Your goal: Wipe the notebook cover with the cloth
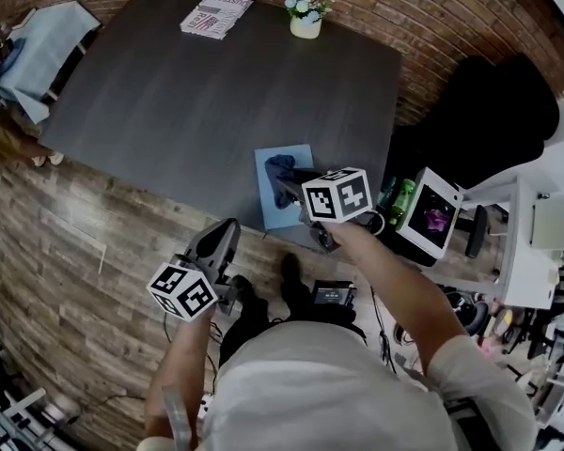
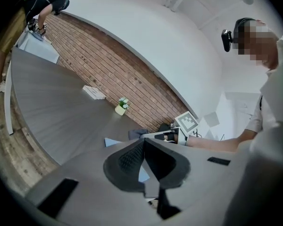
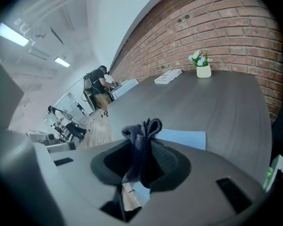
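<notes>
Left gripper [image 2: 143,144] first: it hangs off the surface [image 1: 188,101], above the wooden floor [image 1: 66,252], with its jaws pressed together on nothing. Moving right, the notebook [image 1: 269,209] lies flat at the near edge of the surface, close to the right corner. Over it is the cloth [image 1: 281,166] (dark and bunched up), pinched in my right gripper [image 3: 142,144], with a tuft poking out past the jaws. Whether the cloth touches the cover, I can't tell. Far back on the surface, some papers [image 1: 216,12] lie left of a flower pot [image 1: 305,24].
</notes>
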